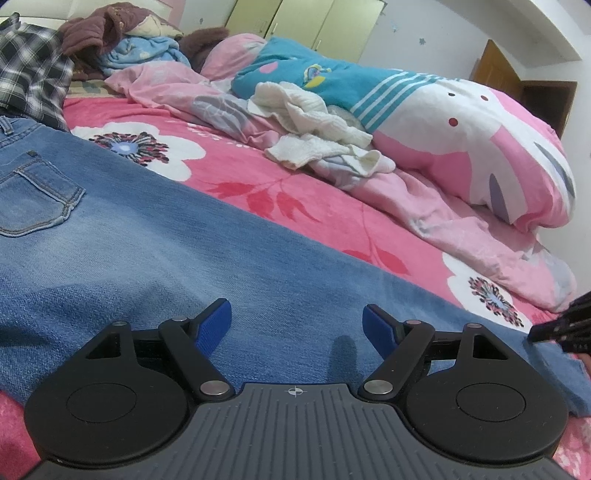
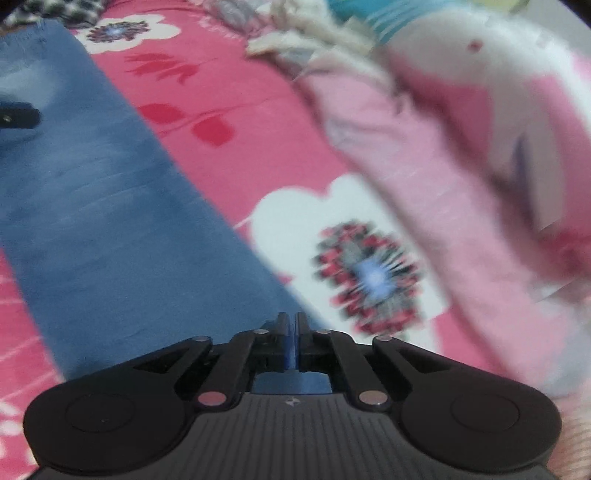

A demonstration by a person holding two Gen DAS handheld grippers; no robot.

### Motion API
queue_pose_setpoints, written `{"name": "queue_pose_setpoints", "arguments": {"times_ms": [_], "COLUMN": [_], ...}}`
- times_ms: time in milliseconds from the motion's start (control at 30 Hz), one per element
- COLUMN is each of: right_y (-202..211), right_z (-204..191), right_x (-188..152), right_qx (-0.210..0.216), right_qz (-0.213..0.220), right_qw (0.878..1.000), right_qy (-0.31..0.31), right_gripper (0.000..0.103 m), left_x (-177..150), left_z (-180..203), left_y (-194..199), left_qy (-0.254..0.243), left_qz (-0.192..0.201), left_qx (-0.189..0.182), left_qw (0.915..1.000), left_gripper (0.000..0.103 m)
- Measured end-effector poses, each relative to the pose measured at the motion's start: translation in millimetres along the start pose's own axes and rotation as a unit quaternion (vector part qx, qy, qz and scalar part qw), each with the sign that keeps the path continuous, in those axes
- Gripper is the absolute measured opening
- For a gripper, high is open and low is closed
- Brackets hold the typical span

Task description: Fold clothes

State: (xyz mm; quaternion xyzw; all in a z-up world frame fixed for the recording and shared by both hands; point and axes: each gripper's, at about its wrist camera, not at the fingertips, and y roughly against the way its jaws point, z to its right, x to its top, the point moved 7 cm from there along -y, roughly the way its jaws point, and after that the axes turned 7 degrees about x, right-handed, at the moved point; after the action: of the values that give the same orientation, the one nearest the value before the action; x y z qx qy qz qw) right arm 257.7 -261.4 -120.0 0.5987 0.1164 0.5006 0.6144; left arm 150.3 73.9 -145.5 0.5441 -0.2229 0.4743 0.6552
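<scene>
Blue rubber pads face each other across a wide gap on my left gripper (image 1: 297, 321), jaws standing apart with nothing between them, poised low over the thigh of the jeans (image 1: 147, 251). My right gripper (image 2: 291, 332) shows its jaws drawn almost together; in the left wrist view its black tip sits at the raised hem at the far right end of the leg, but the blurred right wrist view does not let me tell whether denim is pinched between the pads.

Spread flat, the jeans run from the back pocket (image 1: 35, 195) at the left to that hem at the right, along the near side of the bed. Beneath them lies a pink bedspread (image 1: 258, 173) printed with white flowers. Just beyond, toward the far side, a crumpled white towel (image 1: 317, 125) rests against a heap of pale pink bedding (image 1: 461, 236) and a teal and pink quilt (image 1: 424, 110). At the far left a plaid shirt (image 1: 29, 70) lies beside a brown garment (image 1: 96, 29) and a light blue blanket (image 1: 147, 51). Yellow-green cupboard doors (image 1: 306, 22) and a wooden door (image 1: 517, 81) stand against the far wall.
</scene>
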Motion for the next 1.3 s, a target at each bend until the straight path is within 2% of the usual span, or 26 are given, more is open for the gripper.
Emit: {"name": "queue_pose_setpoints", "arguments": {"times_ms": [33, 67, 233, 400, 433, 467, 567, 667, 867, 967, 1133, 1200, 1233, 1267, 1300], "right_y": [-2.5, -5.7, -22.3, -28.7, -28.0, -25.6, -18.5, -13.2, 7.9, 7.8, -30.0, -40.4, -40.6, -36.1, -25.2], "right_z": [1.3, 5.2, 16.0, 19.9, 17.8, 12.1, -5.3, -10.1, -5.1, 0.1, -3.1, -2.5, -1.5, 3.2, 14.2], "right_x": [-1.5, -1.7, -4.0, -5.6, -5.9, -5.8, -6.2, -4.6, 10.9, 21.0, 16.1, 12.5, 11.8, 11.6, 8.1], "right_qx": [0.013, 0.020, 0.088, 0.120, 0.117, 0.109, 0.082, 0.049, -0.015, -0.030, -0.043, -0.056, -0.065, -0.069, -0.072], "right_qz": [-0.003, -0.003, -0.026, -0.044, -0.043, -0.039, -0.022, -0.006, 0.026, 0.030, 0.002, 0.011, 0.021, 0.030, 0.044], "right_qw": [1.000, 1.000, 0.994, 0.989, 0.990, 0.991, 0.996, 0.999, 0.999, 0.999, 0.998, 0.998, 0.997, 0.997, 0.996], "right_qy": [-0.005, -0.011, -0.054, -0.076, -0.072, -0.061, -0.023, -0.002, 0.024, 0.032, 0.049, 0.041, 0.036, 0.017, -0.015], "right_gripper": [0.028, 0.035, 0.036, 0.036, 0.033, 0.022, 0.002, 0.000, 0.000, 0.000, 0.000, 0.002, 0.006, 0.022, 0.032], "left_x": [0.0, 0.0, -0.7, -0.9, -0.9, -1.0, -1.2, -0.8, 1.8, 2.4, 0.8, 0.3, 0.2, 0.2, 0.1], "left_z": [0.0, -0.1, 0.1, 1.5, 1.8, 2.0, 2.2, 2.0, 0.0, -0.7, 2.3, 2.4, 2.0, 1.6, 1.1], "left_y": [0.1, 0.2, 0.0, -0.6, -0.7, -0.9, -1.0, -1.0, 1.7, 2.3, 0.6, 0.1, 0.0, 0.0, -0.1], "left_qy": [0.000, 0.000, -0.001, -0.006, -0.007, -0.008, -0.008, -0.006, 0.005, 0.009, -0.003, -0.006, -0.006, -0.005, -0.005], "left_qz": [0.000, 0.000, 0.000, 0.000, 0.000, 0.000, 0.000, 0.000, -0.002, -0.003, -0.001, -0.001, -0.001, -0.001, -0.001], "left_qx": [0.000, 0.000, 0.000, 0.002, 0.003, 0.003, 0.003, 0.002, -0.002, -0.001, 0.006, 0.007, 0.007, 0.007, 0.007], "left_qw": [1.0000, 1.0000, 1.0000, 1.0000, 1.0000, 1.0000, 1.0000, 1.0000, 1.0000, 1.0000, 1.0000, 1.0000, 1.0000, 1.0000, 1.0000], "left_gripper": [0.079, 0.079, 0.080, 0.080, 0.081, 0.081, 0.081, 0.081, 0.081, 0.081, 0.081, 0.081, 0.081, 0.081, 0.081]}}
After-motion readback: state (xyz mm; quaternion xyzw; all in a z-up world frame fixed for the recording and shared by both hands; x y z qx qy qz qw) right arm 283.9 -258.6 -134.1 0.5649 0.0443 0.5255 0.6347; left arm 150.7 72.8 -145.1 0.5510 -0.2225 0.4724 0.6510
